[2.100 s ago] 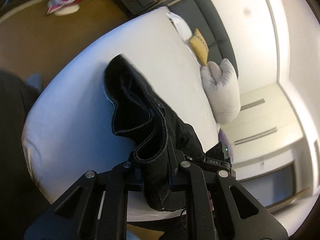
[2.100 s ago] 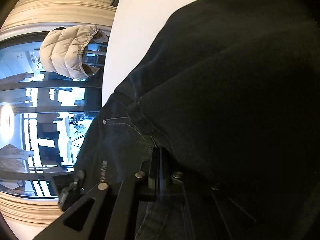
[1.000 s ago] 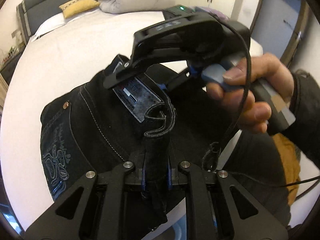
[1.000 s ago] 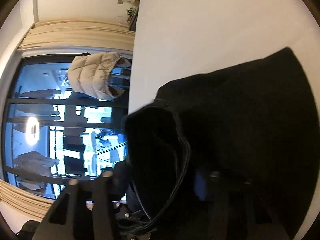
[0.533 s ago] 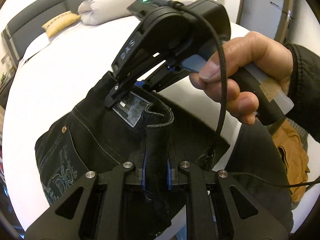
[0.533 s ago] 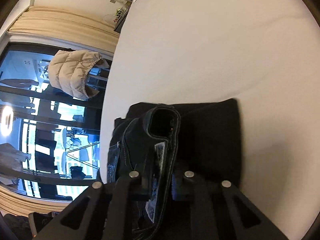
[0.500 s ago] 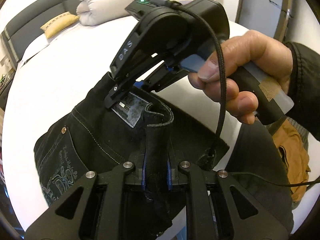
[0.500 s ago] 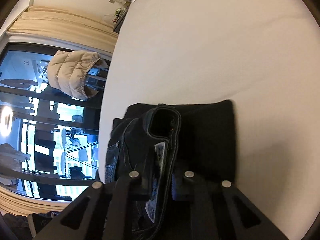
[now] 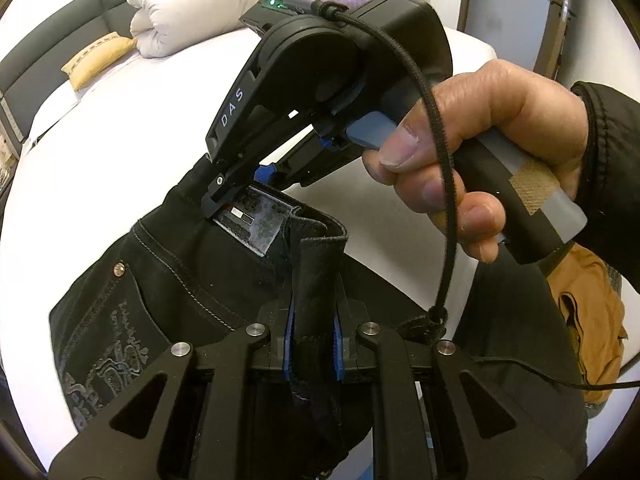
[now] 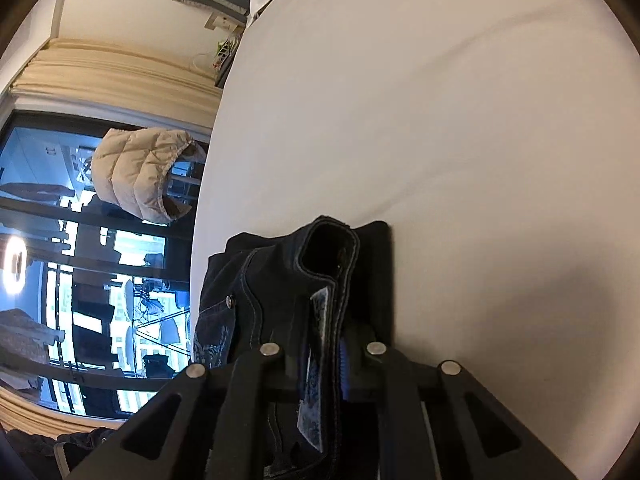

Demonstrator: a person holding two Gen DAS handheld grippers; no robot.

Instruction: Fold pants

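Black denim pants [image 9: 168,280] hang bunched above the white bed [image 9: 100,152], held by both grippers at the waistband. My left gripper [image 9: 314,344] is shut on a fold of the waistband. My right gripper [image 9: 240,184], held by a hand [image 9: 492,148], is shut on the waistband near the inner label [image 9: 256,220]. In the right wrist view, my right gripper [image 10: 324,360] grips the waistband edge, and the pants [image 10: 272,288] lie over the bed sheet [image 10: 440,120].
A rolled white duvet [image 9: 196,4] and a yellow pillow [image 9: 96,60] lie at the bed's head by a grey headboard. An orange garment [image 9: 588,320] lies to the right. A beige puffer vest [image 10: 140,176] hangs by the dark window.
The right gripper and its hand have drawn closer to the left wrist camera and slightly higher, lifting the waistband. Both grippers keep their hold.
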